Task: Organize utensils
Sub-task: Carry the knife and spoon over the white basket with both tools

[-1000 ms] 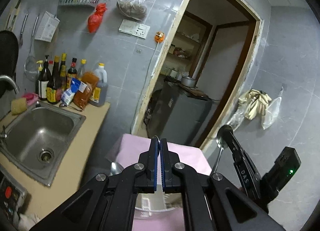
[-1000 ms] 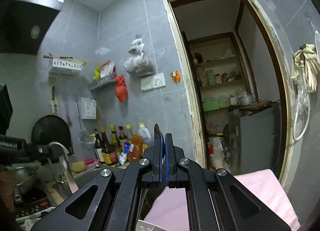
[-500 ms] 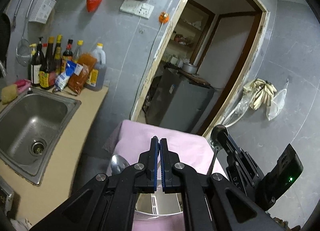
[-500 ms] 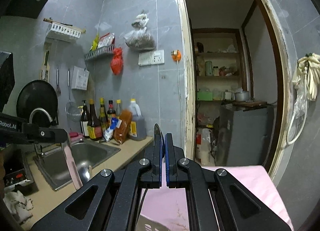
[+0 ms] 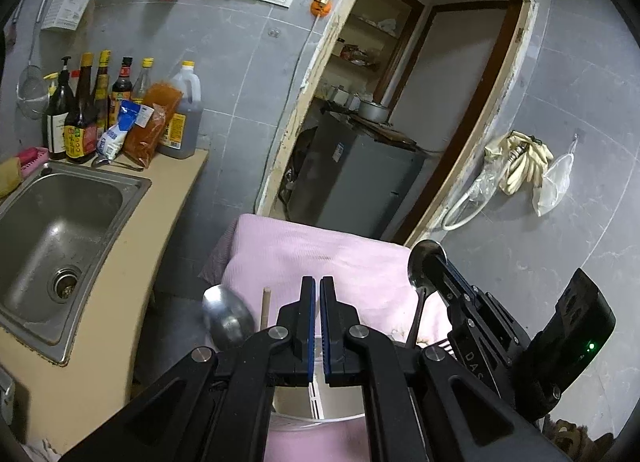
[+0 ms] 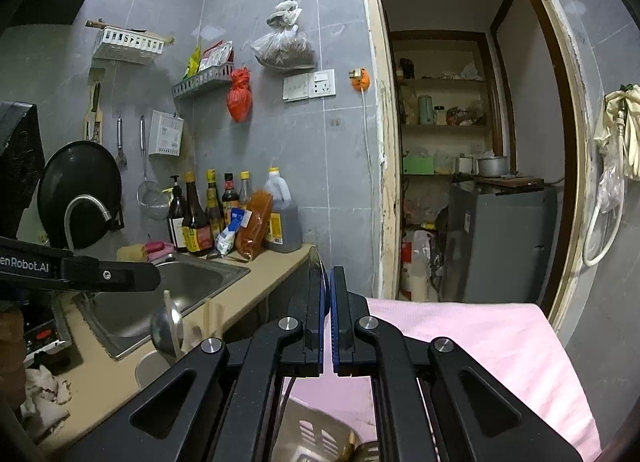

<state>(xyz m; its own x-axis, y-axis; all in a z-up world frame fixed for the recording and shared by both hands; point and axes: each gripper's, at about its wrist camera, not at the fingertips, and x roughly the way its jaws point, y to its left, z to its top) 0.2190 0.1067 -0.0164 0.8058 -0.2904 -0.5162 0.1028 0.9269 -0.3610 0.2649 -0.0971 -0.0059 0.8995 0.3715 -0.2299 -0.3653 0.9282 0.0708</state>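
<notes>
My left gripper [image 5: 317, 286] is shut and empty above a white utensil holder [image 5: 320, 406] on the pink cloth [image 5: 320, 258]. A steel ladle [image 5: 226, 316] and a wooden chopstick [image 5: 265, 308] stand up from the holder. My right gripper [image 6: 329, 282] is shut on a steel spoon [image 5: 424, 266], bowl up, handle hanging down over the holder. In the right wrist view the spoon's bowl [image 6: 318, 274] shows edge-on beside the fingers. The ladle [image 6: 166, 328] and chopsticks [image 6: 212, 320] show there too, with a beige basket [image 6: 320, 434] below.
A steel sink [image 5: 48, 229] sits in the beige counter [image 5: 160, 197] on the left, with sauce bottles [image 5: 88, 113] behind it. A doorway [image 5: 400, 101] with a grey cabinet [image 5: 352, 177] lies beyond the cloth. The left gripper's arm [image 6: 72, 272] crosses the right wrist view.
Both grippers have tilted down and come lower over the holder. The ladle and chopsticks have come into fuller view. The spoon stays in the right gripper.
</notes>
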